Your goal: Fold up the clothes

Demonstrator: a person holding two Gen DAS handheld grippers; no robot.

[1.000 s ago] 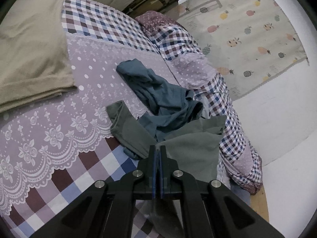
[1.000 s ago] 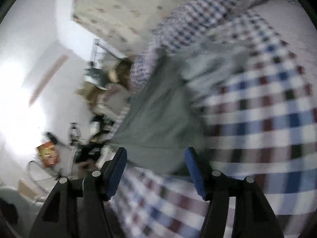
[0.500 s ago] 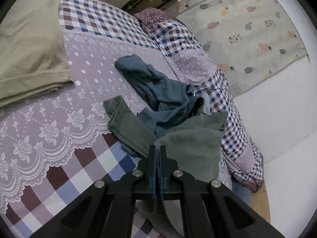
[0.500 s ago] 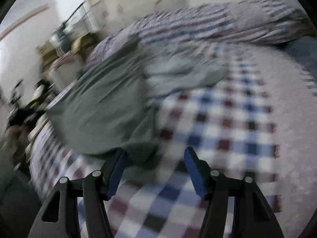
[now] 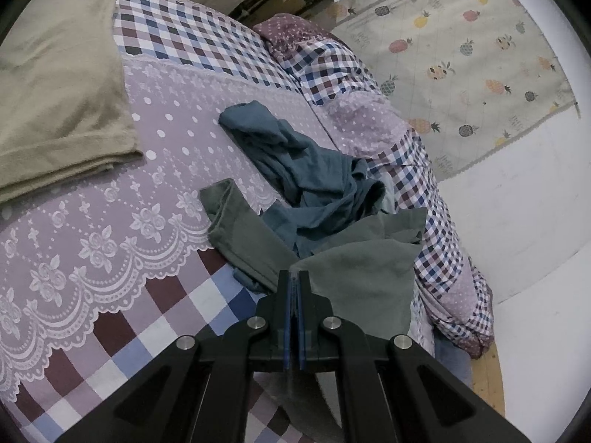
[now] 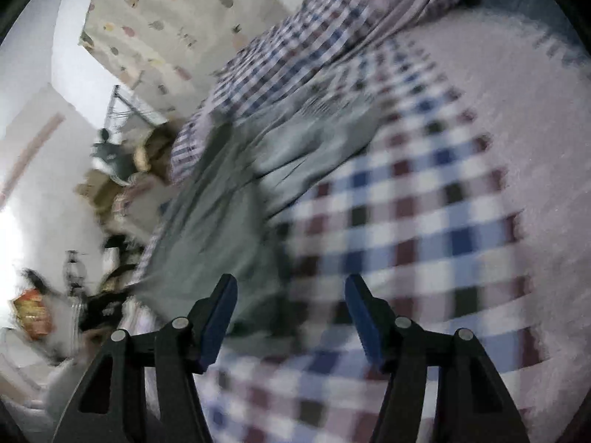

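A grey-green garment (image 5: 354,277) lies rumpled on the checked bedspread (image 5: 122,336), one leg or sleeve stretching left. My left gripper (image 5: 294,277) is shut on an edge of it, lifting the cloth a little. A crumpled blue-grey garment (image 5: 295,158) sits just behind it on the lace cover. In the blurred right wrist view the same grey-green garment (image 6: 221,229) spreads ahead and to the left. My right gripper (image 6: 290,306) is open just above its near edge, nothing between the fingers.
A folded tan towel or blanket (image 5: 55,92) lies at the far left of the bed. A checked quilt (image 5: 399,140) is heaped along the bed's right side by the wall. A pineapple-print cloth (image 5: 472,48) hangs on the wall. Cluttered room (image 6: 92,258) beyond the bed.
The right gripper swings quickly over the bed, its view rotating back toward the garment's near edge. The left gripper stays shut on the garment and has shifted only slightly.
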